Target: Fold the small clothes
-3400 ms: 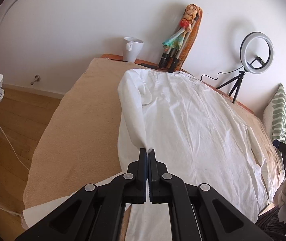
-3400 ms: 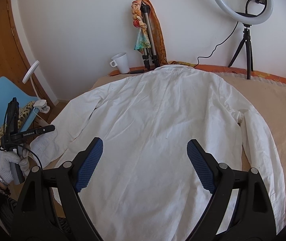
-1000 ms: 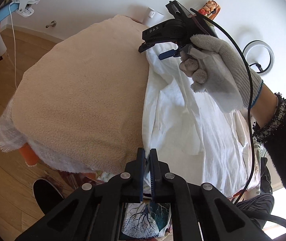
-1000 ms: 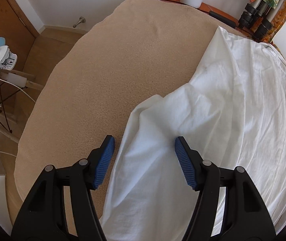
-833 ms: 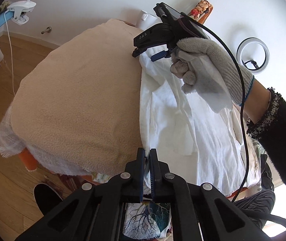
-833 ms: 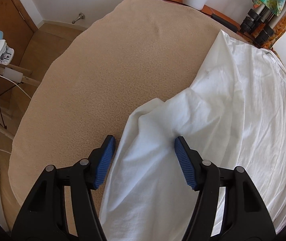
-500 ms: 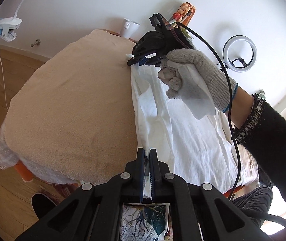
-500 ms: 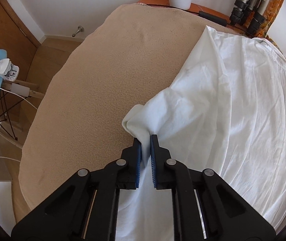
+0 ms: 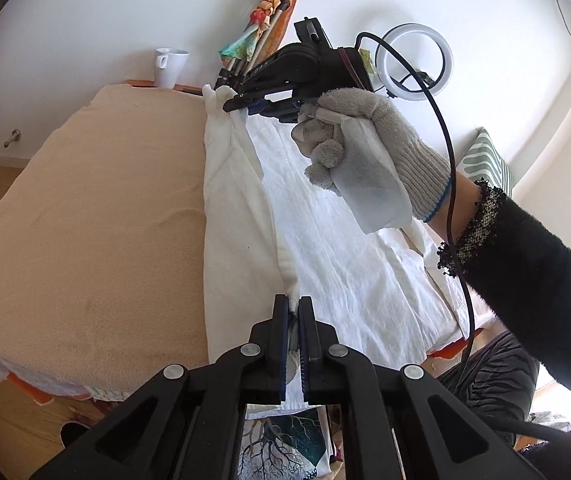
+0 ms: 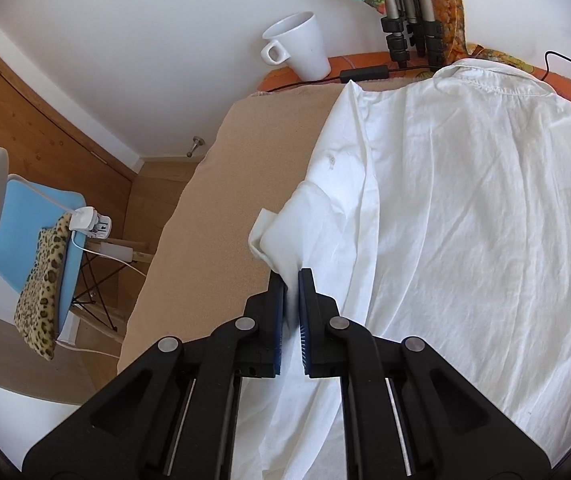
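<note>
One white shirt (image 10: pixel 465 216) lies back-up on the right part of a tan blanket (image 9: pixel 97 220) that covers the tabletop, its collar toward the wall; two tools hold its left edge. The left tool (image 9: pixel 294 312) is clenched on a thin ridge of shirt cloth near the hem, at the near end; the right tool (image 10: pixel 292 280), gripped by one gloved hand (image 9: pixel 365 152), is pinched on a bunched fold of the same edge near the shoulder, its jaws having just closed on the cloth; between the two grips the edge runs as one raised strip above the blanket. By the wall stand one white mug (image 10: pixel 301 46), one ring light (image 9: pixel 413 62) and one folded tripod (image 10: pixel 409 12) draped with a colourful scarf; one blue chair (image 10: pixel 45 216) carries a leopard-print cloth.
</note>
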The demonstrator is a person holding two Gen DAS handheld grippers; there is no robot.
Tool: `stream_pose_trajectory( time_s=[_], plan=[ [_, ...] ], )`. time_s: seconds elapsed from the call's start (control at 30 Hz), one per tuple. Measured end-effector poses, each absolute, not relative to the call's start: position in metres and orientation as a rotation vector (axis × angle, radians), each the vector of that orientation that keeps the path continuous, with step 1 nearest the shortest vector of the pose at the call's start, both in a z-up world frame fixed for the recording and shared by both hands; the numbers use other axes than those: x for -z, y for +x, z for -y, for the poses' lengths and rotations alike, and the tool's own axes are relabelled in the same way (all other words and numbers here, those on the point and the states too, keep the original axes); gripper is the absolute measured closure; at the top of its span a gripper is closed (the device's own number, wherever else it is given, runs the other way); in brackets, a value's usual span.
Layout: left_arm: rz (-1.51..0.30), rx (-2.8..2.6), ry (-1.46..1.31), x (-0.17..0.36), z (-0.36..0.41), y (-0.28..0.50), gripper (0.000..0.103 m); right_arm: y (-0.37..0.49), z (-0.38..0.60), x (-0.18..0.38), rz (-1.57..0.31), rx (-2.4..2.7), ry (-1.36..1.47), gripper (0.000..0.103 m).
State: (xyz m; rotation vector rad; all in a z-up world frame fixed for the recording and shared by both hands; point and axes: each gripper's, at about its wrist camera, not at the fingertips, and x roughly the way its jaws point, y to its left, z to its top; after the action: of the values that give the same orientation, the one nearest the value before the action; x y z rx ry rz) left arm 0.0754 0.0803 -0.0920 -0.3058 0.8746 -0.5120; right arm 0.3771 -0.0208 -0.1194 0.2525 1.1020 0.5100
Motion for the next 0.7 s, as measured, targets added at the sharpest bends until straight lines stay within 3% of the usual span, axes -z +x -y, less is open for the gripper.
stream_pose_trajectory(
  time_s=[0.27, 0.5, 0.6, 0.7],
  plan=[
    [-0.92, 0.588, -0.227, 0.101, -0.038, 0.077, 0.102, 0.37, 0.097, 0.129, -1.098, -0.426, 0.317, 0.095],
    [-0.965, 0.625, -0.196, 0.11, -0.02, 0.079, 0.102, 0.377, 0.107, 0.153, -1.133, -0.382, 0.265, 0.095],
    [-0.986, 0.649, -0.197, 0.113, -0.016, 0.074, 0.088, 0.379, 0.105, 0.16, -1.14, -0.364, 0.213, 0.095],
    [-0.974, 0.628, -0.177, 0.112, -0.023, 0.07, 0.087, 0.381, 0.109, 0.166, -1.15, -0.351, 0.188, 0.095]
  ],
)
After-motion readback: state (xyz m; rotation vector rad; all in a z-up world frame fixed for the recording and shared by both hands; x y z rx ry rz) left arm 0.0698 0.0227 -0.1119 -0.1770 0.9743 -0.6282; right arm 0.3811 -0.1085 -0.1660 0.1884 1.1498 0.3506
